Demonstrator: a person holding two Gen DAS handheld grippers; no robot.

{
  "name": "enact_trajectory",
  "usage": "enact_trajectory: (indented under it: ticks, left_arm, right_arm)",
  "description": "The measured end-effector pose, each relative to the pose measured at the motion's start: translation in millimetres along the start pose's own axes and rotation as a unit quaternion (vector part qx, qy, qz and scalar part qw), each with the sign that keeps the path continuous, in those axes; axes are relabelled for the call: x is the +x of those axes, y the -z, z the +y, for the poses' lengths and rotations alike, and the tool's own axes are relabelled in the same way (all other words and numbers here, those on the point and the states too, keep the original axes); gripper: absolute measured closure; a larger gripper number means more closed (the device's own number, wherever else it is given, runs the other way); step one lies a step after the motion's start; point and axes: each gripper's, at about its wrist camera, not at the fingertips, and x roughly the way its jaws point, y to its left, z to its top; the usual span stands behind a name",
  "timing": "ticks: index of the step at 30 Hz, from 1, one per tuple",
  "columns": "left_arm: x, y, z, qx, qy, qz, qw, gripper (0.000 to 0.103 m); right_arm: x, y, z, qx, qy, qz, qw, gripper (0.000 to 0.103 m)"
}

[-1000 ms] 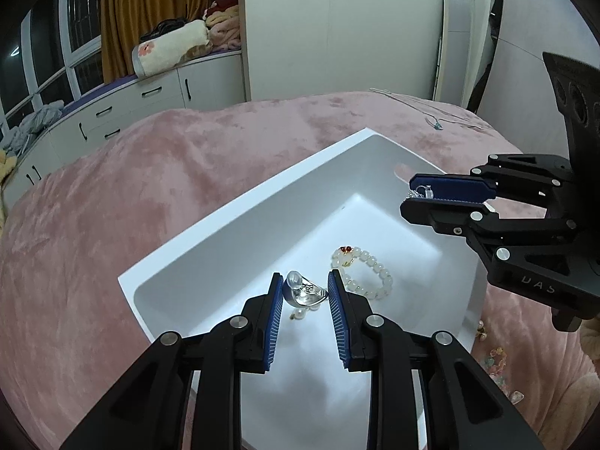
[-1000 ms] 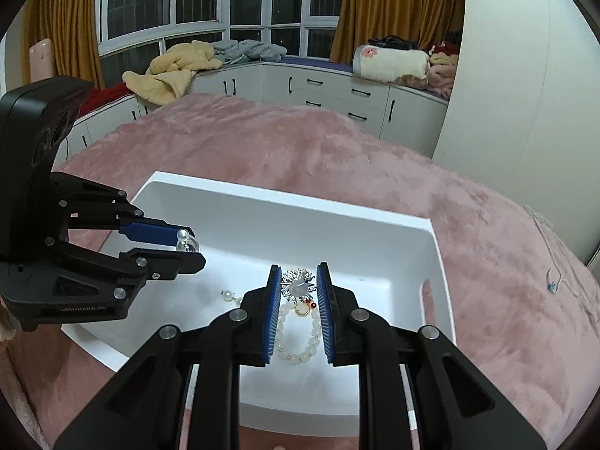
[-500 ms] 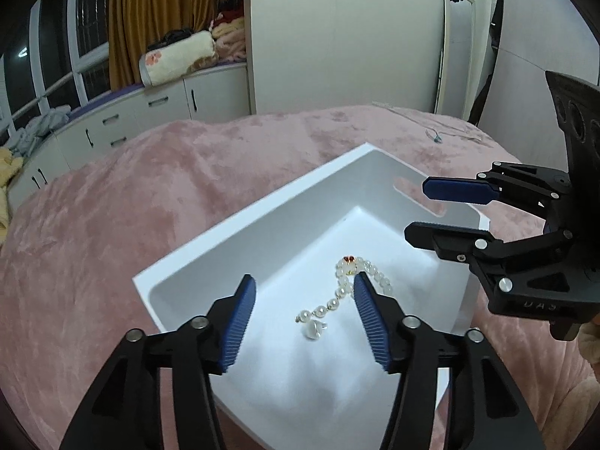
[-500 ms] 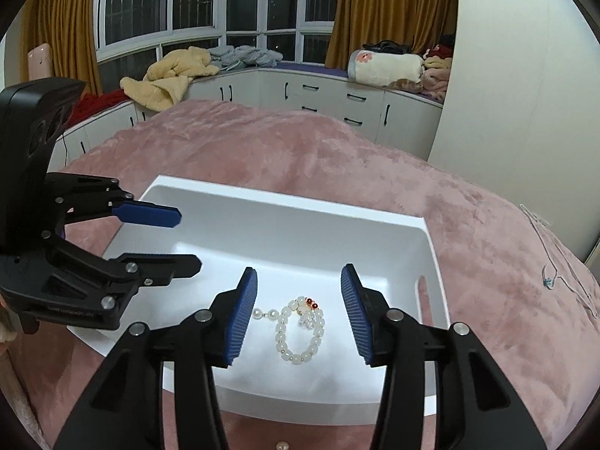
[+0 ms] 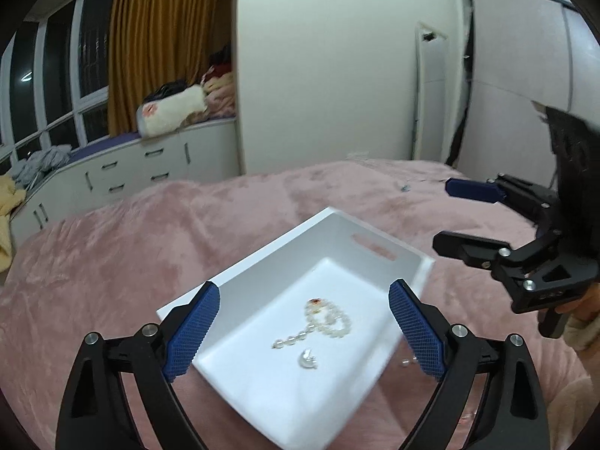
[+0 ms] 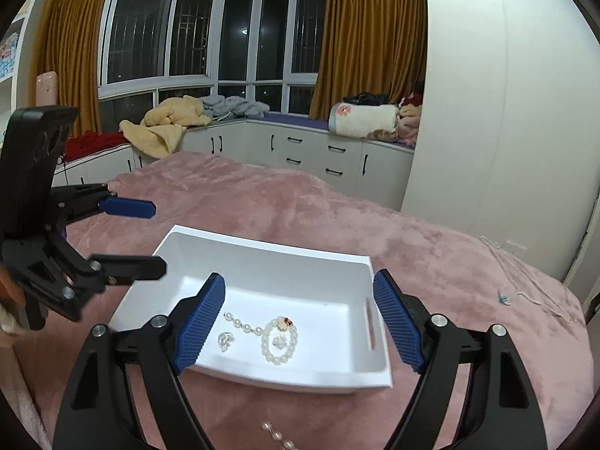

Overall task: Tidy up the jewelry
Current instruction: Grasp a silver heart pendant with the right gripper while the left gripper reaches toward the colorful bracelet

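Note:
A white tray (image 5: 378, 251) (image 6: 262, 253) lies on the pink bed cover. In it lie a pearl bracelet with a red charm (image 5: 330, 317) (image 6: 279, 341), a short pearl strand (image 6: 242, 324), a silver ring (image 5: 307, 359) (image 6: 225, 340) and a silver brooch (image 6: 280, 341) inside the bracelet loop. My left gripper (image 5: 303, 333) is wide open and empty above the tray's near side. My right gripper (image 6: 300, 322) is wide open and empty above the tray; it also shows in the left wrist view (image 5: 455, 215). The left gripper shows in the right wrist view (image 6: 144, 234).
Loose pearls (image 6: 277, 435) lie on the pink cover in front of the tray, and small beads (image 5: 407, 362) beside it. A thin cord (image 6: 521, 281) lies on the bed at the right. White drawers (image 6: 311, 153) and a wardrobe stand behind.
Both grippers opened and let go of the ring and the brooch, which now lie in the tray. Both grippers have lifted and pulled back from the tray.

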Motion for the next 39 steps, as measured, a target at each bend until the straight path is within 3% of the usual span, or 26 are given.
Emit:
enact_trajectory:
  ticks: [9,14,20,26,33,39]
  left_arm:
    - [-37.9,6.6,-56.1,0.068,0.041,-0.031,0.9963,0.009]
    - [-45.4,26.6,-76.2,0.094,0.07,-0.028,0.9927,0.009]
    - [-31.4,68.4,-98.4,0.124,0.119,0.005,0.9851,0.009]
    - [-12.3,96.1,-113.2,0.121,0.145,0.031,0.9815,0.009]
    - [27.9,127.8,-128.1,0.111,0.157,0.09,0.9772,0.009]
    - [55.4,146.2,-138.3,0.114,0.155,0.125,0.9734,0.01]
  right_arm:
    - [-47.4,29.1,-5.6,-0.023,0.008,0.013,1.0,0.023]
    - [-65.6,64.7,-0.3,-0.053,-0.015,0.04,0.998,0.023]
    - [-73.5,123.6,15.1,-0.095,-0.06,0.101,0.989,0.029]
    - [-73.7,166.2,28.1,-0.107,-0.089,0.148,0.979,0.03]
    - [-60.5,206.9,45.7,-0.114,-0.118,0.197,0.967,0.035]
    - [-48.1,227.6,53.2,-0.122,-0.118,0.227,0.959,0.035]
